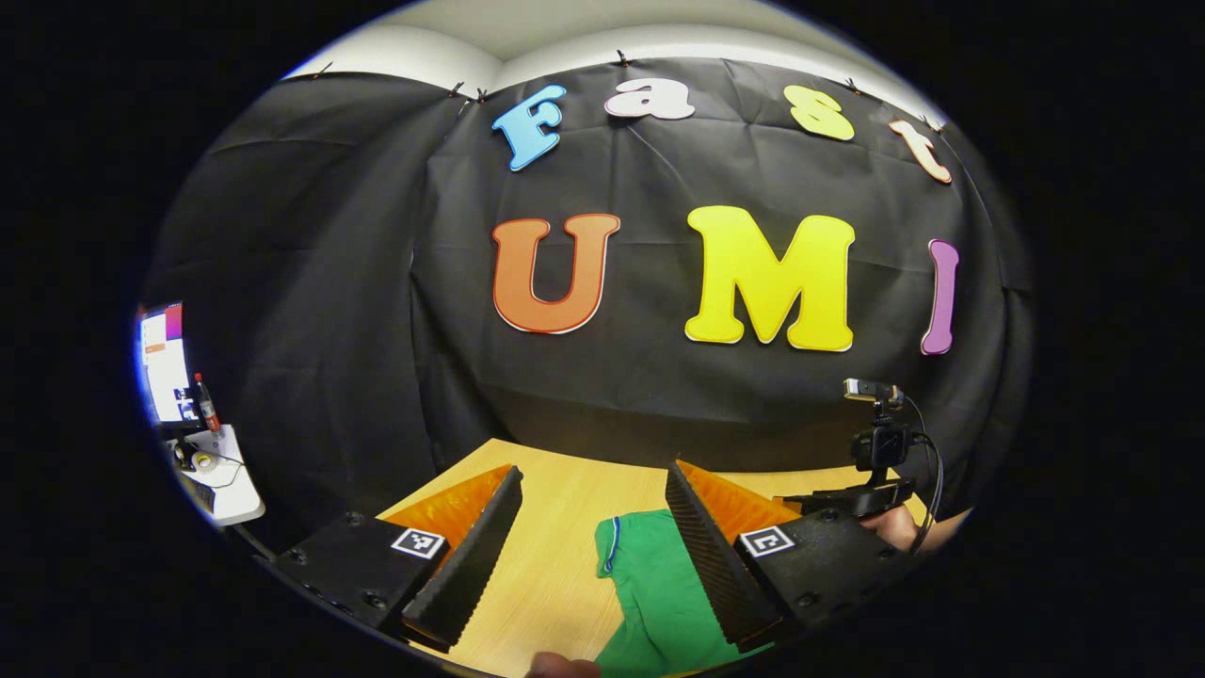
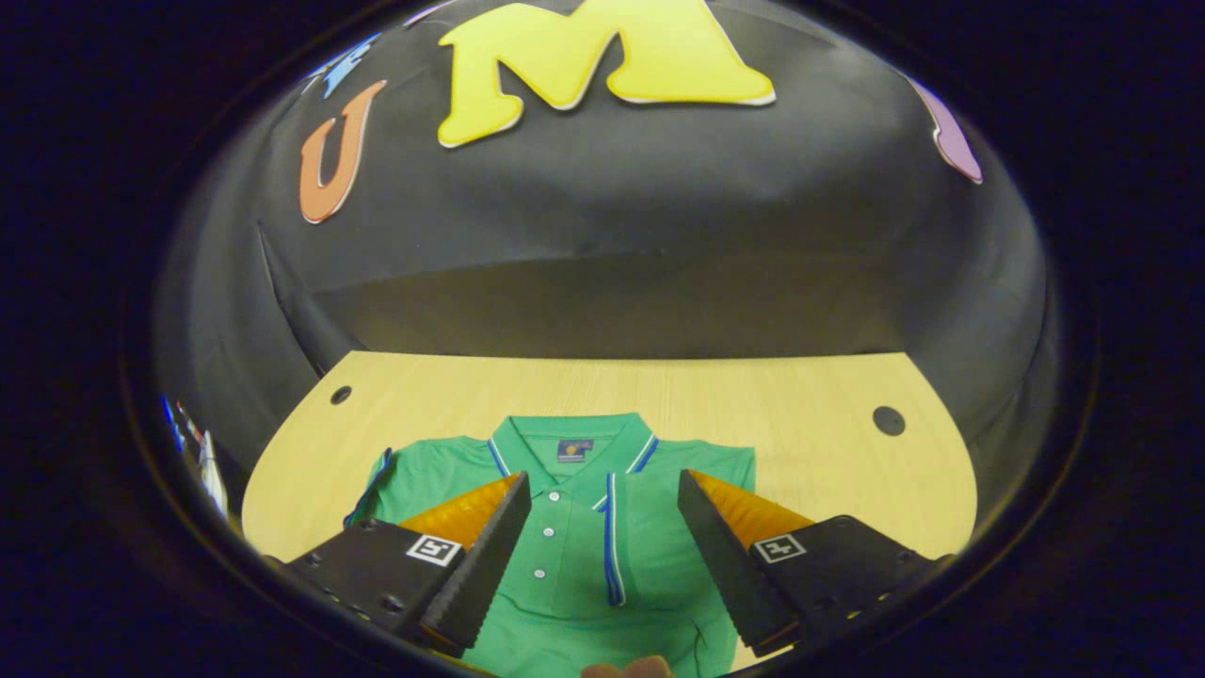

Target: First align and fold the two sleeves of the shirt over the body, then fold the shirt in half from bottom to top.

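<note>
The green shirt point(image 2: 584, 537) is lying face up on the tabletop point(image 2: 800, 405), collar point(image 2: 572, 443) toward the booth wall, placket and buttons showing. In the right gripper view, a sleeve edged in blue trim point(image 2: 610, 541) is lying folded across the front of the body on the right-hand side of that view, while the sleeve on the left-hand side point(image 2: 377, 490) is still spreading outward past the shoulder. The judgement is that the sleeve stage is in hand and roughly half done; the bottom-to-top fold is not yet begun. The right tool point(image 2: 602, 556) is hovering above the chest with its jaws standing wide apart and gripping nothing. The left tool point(image 1: 593, 556) is likewise standing wide open and empty, held above a trimmed edge of green cloth point(image 1: 659, 574) near the tabletop's side; whether that cloth is the unfolded sleeve cannot be told for certain. The other gripper and a hand point(image 1: 894, 523) are showing at the right of the left gripper view. The next move is calling for a pinch on the outlying sleeve's cuff, a carry across the body, and alignment with the sleeve already laid, keeping the cloth flat.
</note>
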`<action>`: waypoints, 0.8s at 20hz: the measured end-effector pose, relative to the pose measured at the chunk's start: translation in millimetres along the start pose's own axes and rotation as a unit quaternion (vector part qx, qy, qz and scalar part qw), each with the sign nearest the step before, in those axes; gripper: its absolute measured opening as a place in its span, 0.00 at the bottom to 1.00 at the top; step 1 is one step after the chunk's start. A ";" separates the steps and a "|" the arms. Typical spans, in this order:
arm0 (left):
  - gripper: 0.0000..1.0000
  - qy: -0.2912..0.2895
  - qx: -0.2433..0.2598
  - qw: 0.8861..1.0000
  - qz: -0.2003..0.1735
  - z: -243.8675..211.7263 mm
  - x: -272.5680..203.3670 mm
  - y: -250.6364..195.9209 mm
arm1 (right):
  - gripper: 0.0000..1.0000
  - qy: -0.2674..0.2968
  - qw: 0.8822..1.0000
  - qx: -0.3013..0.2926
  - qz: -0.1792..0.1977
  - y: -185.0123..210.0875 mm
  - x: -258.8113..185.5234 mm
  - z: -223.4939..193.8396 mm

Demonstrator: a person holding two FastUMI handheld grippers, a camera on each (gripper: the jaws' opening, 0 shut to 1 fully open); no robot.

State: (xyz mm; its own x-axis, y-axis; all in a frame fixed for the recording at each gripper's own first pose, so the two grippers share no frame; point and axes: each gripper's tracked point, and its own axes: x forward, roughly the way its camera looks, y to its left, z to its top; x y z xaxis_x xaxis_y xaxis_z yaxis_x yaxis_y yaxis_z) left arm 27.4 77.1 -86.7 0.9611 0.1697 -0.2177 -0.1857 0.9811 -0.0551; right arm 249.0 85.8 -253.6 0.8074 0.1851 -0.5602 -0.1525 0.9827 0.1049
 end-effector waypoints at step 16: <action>0.98 0.145 0.039 0.984 -0.099 -101.5 103.0 -20.4 | 0.96 -0.081 0.996 -0.033 -0.018 -33.6 -169.1 30.9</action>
State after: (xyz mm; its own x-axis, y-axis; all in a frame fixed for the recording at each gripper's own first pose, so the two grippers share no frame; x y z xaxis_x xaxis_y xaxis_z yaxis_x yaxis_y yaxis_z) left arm 109.5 65.1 -206.9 0.8762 -0.0470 -0.4796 0.0258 0.9984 -0.0506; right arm 135.2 21.5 -137.1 0.8935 0.1519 -0.4226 -0.1537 0.9877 0.0302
